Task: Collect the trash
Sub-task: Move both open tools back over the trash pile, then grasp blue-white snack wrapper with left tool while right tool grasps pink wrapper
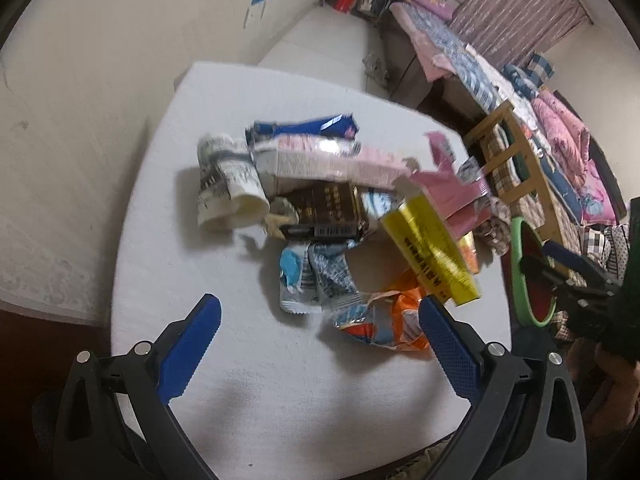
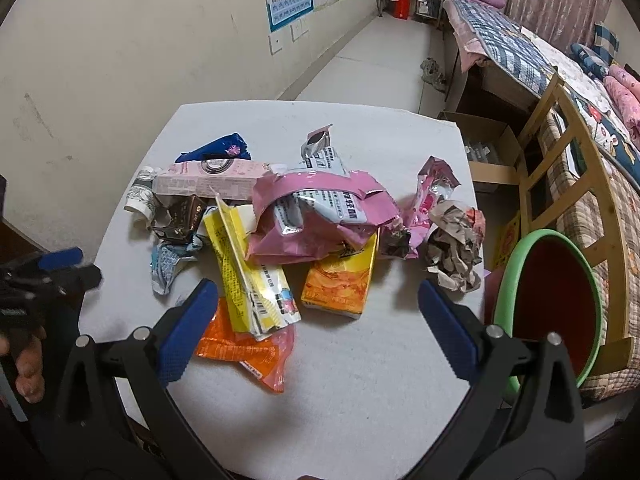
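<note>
Both tools held over the white table. My left gripper gapes wide, nothing between its blue ridged pads; my right gripper likewise spread and empty. Trash pile mid-table: crinkled pink foil bag, glossy yellow packet, orange carton, pink box, crumpled paper. Printing too blurred to read. Green-rimmed red bin sits just off the table's right edge.
</note>
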A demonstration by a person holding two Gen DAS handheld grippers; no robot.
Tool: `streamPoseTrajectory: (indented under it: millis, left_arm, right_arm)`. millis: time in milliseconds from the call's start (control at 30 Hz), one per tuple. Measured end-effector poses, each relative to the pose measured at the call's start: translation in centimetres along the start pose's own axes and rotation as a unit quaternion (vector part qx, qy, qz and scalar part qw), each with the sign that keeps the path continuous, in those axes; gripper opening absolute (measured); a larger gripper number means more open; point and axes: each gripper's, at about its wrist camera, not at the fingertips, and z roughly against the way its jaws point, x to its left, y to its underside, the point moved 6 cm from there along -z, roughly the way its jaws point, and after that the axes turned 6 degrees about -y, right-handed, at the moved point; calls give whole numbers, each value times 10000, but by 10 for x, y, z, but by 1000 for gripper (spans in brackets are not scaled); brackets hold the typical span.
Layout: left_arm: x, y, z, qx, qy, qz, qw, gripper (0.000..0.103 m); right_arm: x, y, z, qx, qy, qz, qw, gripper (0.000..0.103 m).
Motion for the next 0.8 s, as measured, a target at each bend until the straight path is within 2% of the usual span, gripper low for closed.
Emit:
streamPoseTrajectory:
  millis: [367, 500, 700, 800]
  left_arm:
    - [-8, 0, -60, 451, -28, -58, 9990, 93]
    - [-9, 2, -76, 580, -32, -38, 9983, 89]
    - [-12, 3, -94, 698, -56, -53, 9975, 81]
    - [-13, 3, -100, 743, -108, -110, 9971, 66]
  right_arm:
    - [-4, -25, -28, 75, -66, -34, 9999, 98]
    - [-5, -36, -40, 94, -134, -67, 9998, 98]
    - [-7, -43, -63, 251, -86, -38, 9996, 95]
    - [-8, -40, -73, 362, -144, -73, 9992, 87]
